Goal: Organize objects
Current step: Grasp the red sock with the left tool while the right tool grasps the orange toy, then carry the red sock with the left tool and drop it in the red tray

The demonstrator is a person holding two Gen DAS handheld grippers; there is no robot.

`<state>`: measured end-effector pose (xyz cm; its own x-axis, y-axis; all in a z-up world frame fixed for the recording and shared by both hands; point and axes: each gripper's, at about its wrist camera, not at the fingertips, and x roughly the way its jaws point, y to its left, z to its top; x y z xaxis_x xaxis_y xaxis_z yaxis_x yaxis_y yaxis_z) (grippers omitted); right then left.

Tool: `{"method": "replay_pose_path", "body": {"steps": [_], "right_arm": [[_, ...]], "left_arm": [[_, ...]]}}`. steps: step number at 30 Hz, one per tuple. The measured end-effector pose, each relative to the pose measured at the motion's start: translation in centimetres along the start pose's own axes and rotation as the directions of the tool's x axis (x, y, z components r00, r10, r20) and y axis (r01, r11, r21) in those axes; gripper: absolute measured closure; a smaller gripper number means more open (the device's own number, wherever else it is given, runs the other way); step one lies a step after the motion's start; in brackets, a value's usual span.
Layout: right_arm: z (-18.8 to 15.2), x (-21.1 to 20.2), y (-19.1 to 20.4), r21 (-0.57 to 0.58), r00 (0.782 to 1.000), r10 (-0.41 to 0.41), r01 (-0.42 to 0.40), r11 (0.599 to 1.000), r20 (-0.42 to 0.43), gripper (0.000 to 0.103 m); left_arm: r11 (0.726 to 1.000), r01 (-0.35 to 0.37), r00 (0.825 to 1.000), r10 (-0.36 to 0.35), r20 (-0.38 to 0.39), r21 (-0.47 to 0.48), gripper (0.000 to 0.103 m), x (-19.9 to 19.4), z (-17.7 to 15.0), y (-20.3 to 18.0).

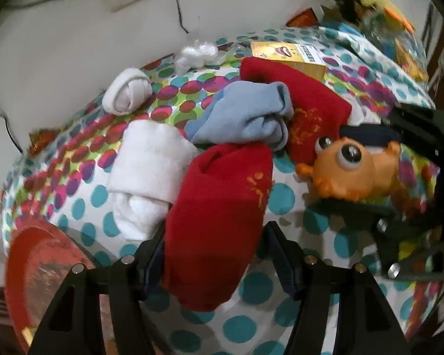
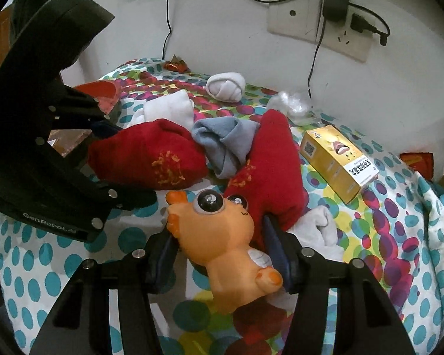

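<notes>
1. The right gripper (image 2: 219, 254) is clenched on the orange toy (image 2: 222, 236), a pad on each flank; the toy's head points to 11 o'clock from the jaws, above the spotted cloth (image 2: 399, 236).
2. The left gripper (image 1: 213, 254) straddles a red sock (image 1: 219, 207). Its left pad touches the sock and the right pad stands clear, so it is released.
3. From that sock, a white towel roll (image 1: 151, 159) lies at 10 o'clock, a blue-grey sock (image 1: 251, 118) at 12 and a second red sock (image 1: 310, 103) at 1.
4. Farther out sit a balled white sock (image 1: 127, 91) at 11 and a yellow box (image 1: 293, 56) at 12.
5. The step in hand looks like sorting: toy already picked, sock about to be.
6. Next, the left jaws likely need to close on the sock, then lift it free of the blue-grey one touching its top.
</notes>
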<state>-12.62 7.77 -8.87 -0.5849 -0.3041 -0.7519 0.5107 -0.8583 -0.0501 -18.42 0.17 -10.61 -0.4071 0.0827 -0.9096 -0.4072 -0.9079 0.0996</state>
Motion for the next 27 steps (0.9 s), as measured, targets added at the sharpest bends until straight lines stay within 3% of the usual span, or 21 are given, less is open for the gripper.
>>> {"method": "replay_pose_path", "body": {"steps": [3,5,12,16,27], "right_arm": [[0.0,0.1,0.2,-0.012,1.000,-0.016,0.016,1.000,-0.004,0.049],[0.0,0.0,0.1,-0.006,1.000,-0.010,0.010,1.000,-0.003,0.049],[0.1,-0.1,-0.2,-0.007,1.000,-0.013,0.013,1.000,-0.002,0.049],[0.2,-0.1,-0.1,-0.010,1.000,-0.017,0.016,1.000,-0.004,0.048],[0.3,0.0,0.1,-0.022,0.999,-0.037,0.036,0.999,-0.015,0.048]], "left_arm": [[0.999,-0.009,1.000,0.009,0.005,-0.042,0.066,-0.2,0.1,0.2],[0.998,-0.017,1.000,0.018,0.014,-0.063,0.073,-0.6,0.1,0.3],[0.996,0.006,0.999,-0.002,0.043,-0.084,0.074,-3.5,-1.1,-0.4],[0.989,0.018,0.999,-0.010,0.053,-0.148,0.074,-4.8,-2.1,-0.1],[0.962,-0.064,0.994,0.086,0.073,-0.265,0.074,-7.8,-4.1,-0.7]]}}
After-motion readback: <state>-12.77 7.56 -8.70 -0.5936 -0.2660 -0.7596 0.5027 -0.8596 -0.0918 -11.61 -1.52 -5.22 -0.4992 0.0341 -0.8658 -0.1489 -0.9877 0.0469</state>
